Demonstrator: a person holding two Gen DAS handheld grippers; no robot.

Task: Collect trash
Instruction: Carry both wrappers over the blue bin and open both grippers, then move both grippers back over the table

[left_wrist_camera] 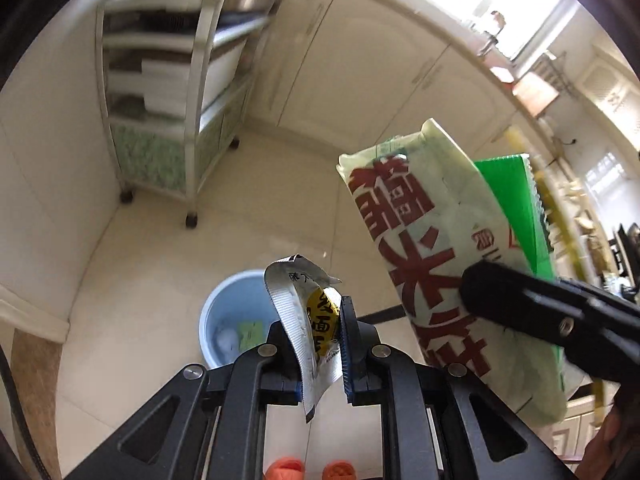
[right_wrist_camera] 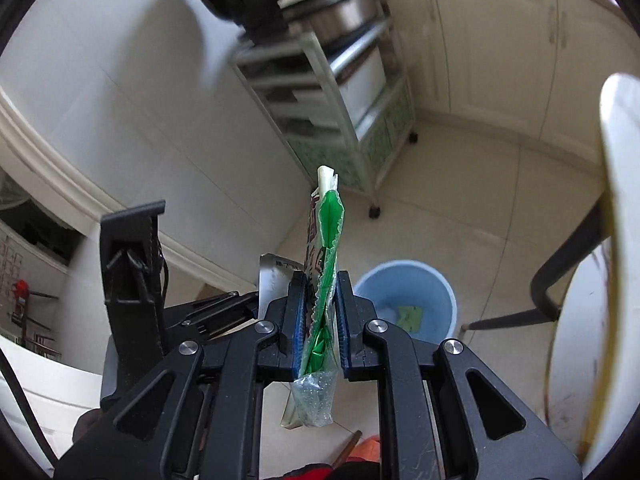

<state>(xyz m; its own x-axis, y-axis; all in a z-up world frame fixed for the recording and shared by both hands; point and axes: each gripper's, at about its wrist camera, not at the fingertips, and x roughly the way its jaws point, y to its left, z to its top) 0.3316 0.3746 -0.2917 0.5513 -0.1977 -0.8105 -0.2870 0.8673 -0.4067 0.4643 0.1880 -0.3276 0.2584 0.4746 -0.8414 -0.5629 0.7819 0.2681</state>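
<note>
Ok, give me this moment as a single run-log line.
left claw: shut on silver sachet | right claw: shut on green wrappers | blue bin: on floor below, holds trash

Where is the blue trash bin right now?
The blue bin stands on the floor below both grippers, ahead of the wheeled rack; in the right wrist view it sits lower right.

Floor (left_wrist_camera: pixel 160 280): pale glossy tile, grout lines visible. Standing on it: a light blue bin (left_wrist_camera: pixel 236 316), open-topped, with a green scrap and something white inside; a wheeled shelf rack (left_wrist_camera: pixel 168 120) with green patterned lower panels, against the wall; a dark chair leg (right_wrist_camera: pixel 516 316) near the bin.
</note>
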